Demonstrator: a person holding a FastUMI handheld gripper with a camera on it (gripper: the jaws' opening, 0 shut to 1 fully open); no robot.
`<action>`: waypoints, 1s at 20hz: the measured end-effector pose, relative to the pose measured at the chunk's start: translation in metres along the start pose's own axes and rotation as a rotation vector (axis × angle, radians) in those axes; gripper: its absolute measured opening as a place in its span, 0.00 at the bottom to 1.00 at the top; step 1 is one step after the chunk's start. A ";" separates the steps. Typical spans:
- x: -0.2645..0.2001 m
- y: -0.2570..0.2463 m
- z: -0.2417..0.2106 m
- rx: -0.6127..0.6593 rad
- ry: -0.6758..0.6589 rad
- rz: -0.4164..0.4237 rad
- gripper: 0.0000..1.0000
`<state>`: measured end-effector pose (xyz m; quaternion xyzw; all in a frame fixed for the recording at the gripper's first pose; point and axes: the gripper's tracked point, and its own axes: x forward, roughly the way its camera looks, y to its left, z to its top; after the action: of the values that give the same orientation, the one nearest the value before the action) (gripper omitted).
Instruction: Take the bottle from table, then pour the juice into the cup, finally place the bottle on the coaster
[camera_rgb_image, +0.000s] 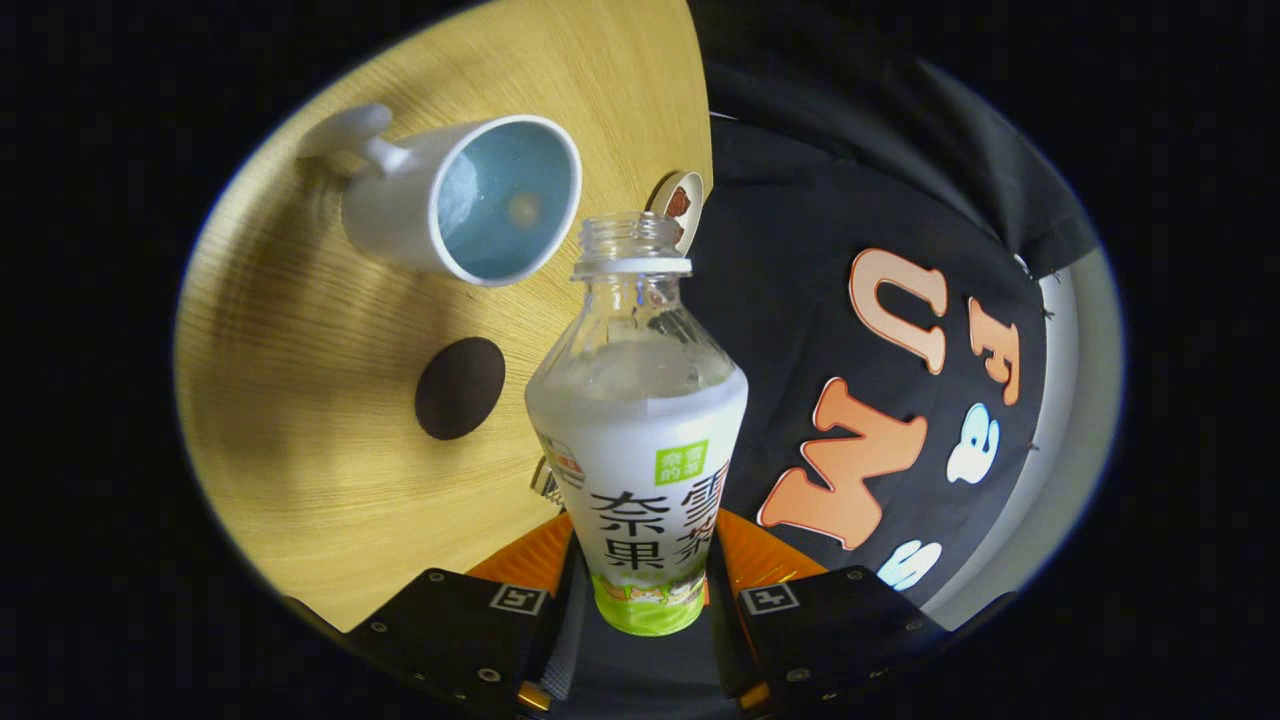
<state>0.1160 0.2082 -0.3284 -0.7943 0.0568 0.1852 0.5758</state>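
Clear plastic bottle (637, 430), uncapped, clamped between both fingers of the gripper (640, 605); its base is hidden between them. Liquid level hard to read through the label. Coaster (459, 388) dark, beside the white cup (470, 200) on the wood-grain table (290, 400). Small disc (680, 203) at the table edge, partly behind the bottle neck.

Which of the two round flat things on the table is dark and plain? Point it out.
The dark coaster, lying on the wooden table below the cup. The other, a small disc beyond the bottle held in the tool, is pale-rimmed with brown marks.
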 end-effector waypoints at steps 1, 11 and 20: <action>0.001 0.004 0.000 0.044 -0.007 0.020 0.56; 0.008 0.039 0.017 0.664 -0.210 0.239 0.56; 0.031 0.017 0.007 1.363 -0.330 0.402 0.56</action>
<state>0.1381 0.2129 -0.3562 -0.1952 0.2169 0.3280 0.8985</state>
